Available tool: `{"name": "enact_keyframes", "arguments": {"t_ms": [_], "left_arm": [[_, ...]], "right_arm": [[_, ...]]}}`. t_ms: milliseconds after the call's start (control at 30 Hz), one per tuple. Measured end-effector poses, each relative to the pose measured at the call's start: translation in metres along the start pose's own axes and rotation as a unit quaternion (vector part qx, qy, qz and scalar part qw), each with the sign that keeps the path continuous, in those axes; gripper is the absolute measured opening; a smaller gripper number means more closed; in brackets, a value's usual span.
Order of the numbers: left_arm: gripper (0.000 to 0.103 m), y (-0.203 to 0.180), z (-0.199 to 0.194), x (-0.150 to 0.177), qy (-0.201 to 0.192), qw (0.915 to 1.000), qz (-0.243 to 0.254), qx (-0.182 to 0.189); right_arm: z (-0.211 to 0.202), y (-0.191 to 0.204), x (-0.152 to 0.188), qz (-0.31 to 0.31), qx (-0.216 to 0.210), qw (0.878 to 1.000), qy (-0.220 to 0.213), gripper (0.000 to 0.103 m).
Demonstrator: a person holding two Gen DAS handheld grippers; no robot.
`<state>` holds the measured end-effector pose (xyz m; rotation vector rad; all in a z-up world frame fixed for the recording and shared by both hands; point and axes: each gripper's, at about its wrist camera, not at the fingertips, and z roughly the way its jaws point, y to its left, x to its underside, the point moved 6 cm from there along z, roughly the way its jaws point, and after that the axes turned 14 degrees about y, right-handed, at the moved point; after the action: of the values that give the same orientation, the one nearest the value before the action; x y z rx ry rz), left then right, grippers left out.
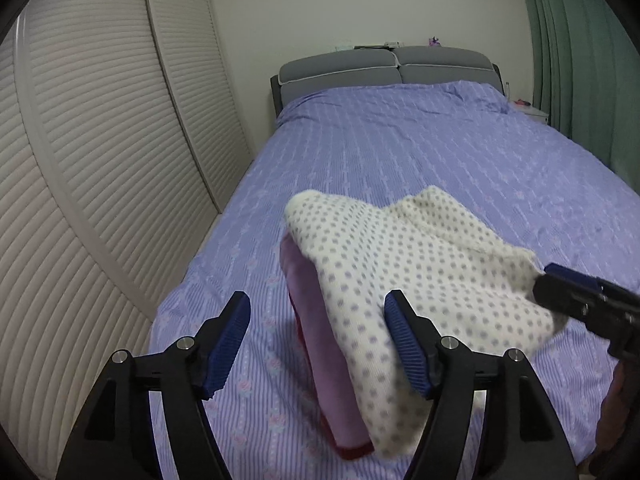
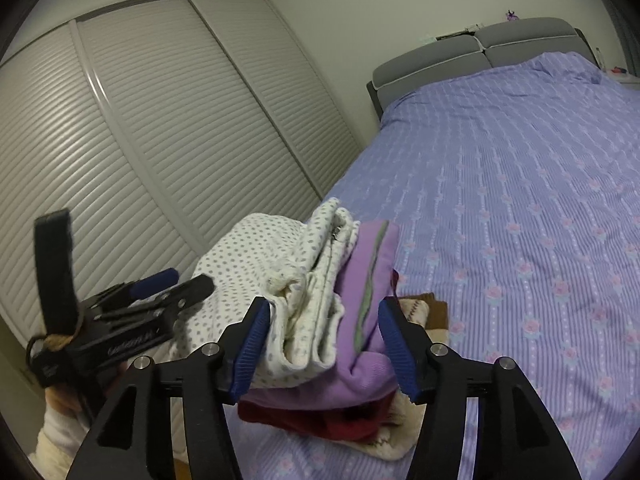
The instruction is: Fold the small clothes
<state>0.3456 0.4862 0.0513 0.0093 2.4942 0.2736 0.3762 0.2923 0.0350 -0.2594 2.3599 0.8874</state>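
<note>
1. The dotted cream garment (image 1: 404, 264) lies folded on top of a stack of folded clothes at the near end of the bed (image 1: 400, 144); under it sit a purple garment (image 1: 320, 332) and a dark red one (image 2: 320, 420).
2. The left hand-held gripper (image 1: 316, 344) hangs just in front of the stack with its jaws spread wide and nothing between them.
3. The right hand-held gripper (image 2: 324, 348) has its jaws set apart on either side of the folded edges of the cream and purple layers; whether its pads (image 2: 252, 348) actually press the cloth I cannot tell.
4. The cream piece looks like a soft, light knit that will sag and unfold if lifted by one corner.
5. A grip on the thick folded edge, through all layers at once, seems safest; a pinch on a single layer would probably peel the fold open.
</note>
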Motion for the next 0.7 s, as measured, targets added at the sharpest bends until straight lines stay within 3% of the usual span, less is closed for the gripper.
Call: {"name": "enact_keyframes", "arguments": {"t_ms": [133,200,267,367,567,700], "left_arm": [[0.070,-0.006,-0.017,0.013,0.003,0.9995,-0.019,-0.024],[0.072,-0.015,-0.029,0.024,0.000,0.9992,-0.018,-0.036],[0.073,-0.026,-0.040,0.037,0.001,0.9983,-0.014,-0.057],[0.074,-0.048,-0.065,0.053,-0.017,0.9979,-0.008,-0.062],[0.091,-0.105,-0.120,0.079,-0.072,0.9964,-0.026,-0.037],[0.103,-0.158,-0.144,0.090,-0.082,0.9956,-0.030,-0.036]], "right_arm": [[-0.013,-0.005,0.005,0.002,-0.001,1.000,-0.002,0.058],[-0.025,-0.011,0.007,-0.005,0.010,1.000,-0.007,0.069],[-0.043,-0.018,0.008,-0.018,0.027,0.999,-0.014,0.070],[-0.073,-0.028,0.011,-0.030,0.049,0.998,-0.025,0.083],[-0.157,-0.049,0.030,-0.089,0.107,0.988,-0.062,0.097],[-0.205,-0.067,0.052,-0.104,0.134,0.984,-0.061,0.100]]}}
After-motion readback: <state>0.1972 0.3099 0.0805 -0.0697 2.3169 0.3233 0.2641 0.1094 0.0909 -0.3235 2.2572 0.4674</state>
